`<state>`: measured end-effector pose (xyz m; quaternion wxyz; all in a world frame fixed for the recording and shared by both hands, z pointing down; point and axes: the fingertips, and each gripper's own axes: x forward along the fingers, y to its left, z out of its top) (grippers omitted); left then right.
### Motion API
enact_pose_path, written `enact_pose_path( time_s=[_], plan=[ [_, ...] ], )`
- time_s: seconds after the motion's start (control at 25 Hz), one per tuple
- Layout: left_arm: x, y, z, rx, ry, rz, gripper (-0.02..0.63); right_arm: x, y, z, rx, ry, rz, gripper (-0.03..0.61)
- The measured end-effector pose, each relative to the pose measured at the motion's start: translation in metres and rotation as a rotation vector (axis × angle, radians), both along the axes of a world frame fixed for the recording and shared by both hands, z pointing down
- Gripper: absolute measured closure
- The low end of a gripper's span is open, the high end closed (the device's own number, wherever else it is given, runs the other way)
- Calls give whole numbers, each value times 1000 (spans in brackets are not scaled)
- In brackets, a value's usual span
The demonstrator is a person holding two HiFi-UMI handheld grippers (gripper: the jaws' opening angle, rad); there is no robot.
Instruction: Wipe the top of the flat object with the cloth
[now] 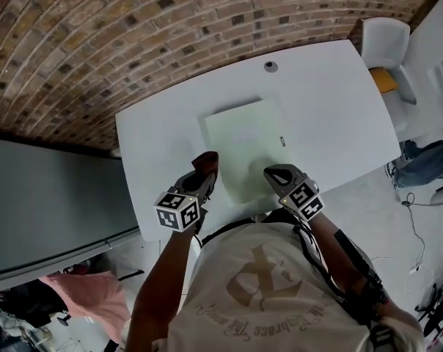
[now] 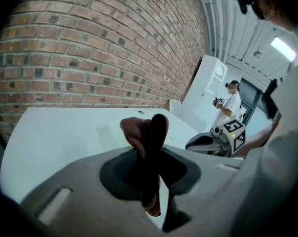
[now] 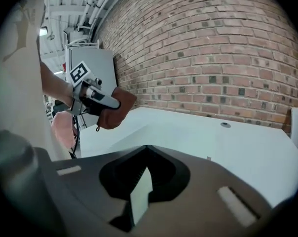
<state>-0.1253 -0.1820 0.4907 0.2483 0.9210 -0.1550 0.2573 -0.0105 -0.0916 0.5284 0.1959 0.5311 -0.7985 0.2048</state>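
We are pinching the soft, floppy cloth point(image 2: 137, 132) tight in our left gripper point(image 1: 205, 169), beside the flat board point(image 1: 247, 144) on the table point(image 1: 331, 108) (stiff, probably light). Our right gripper point(image 1: 274, 173) is closed, holding nothing.

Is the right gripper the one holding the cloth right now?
No. The reddish-brown cloth is pinched in the left gripper, while the right gripper has no cloth between its jaws.
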Motion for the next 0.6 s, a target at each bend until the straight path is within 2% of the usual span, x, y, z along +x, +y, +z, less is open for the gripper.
enact_pose_path(
  time_s=[0.24, 0.44, 0.6],
  plan=[
    [52, -32, -20, 64, -8, 3, 537, 22, -7, 15, -59, 20, -26, 571],
    [89, -50, -23, 93, -50, 49, 537, 32, -15, 25, -86, 39, -50, 571],
    [116, -50, -16, 79, -101, 123, 537, 36, -23, 28, -111, 57, -64, 571]
  ],
)
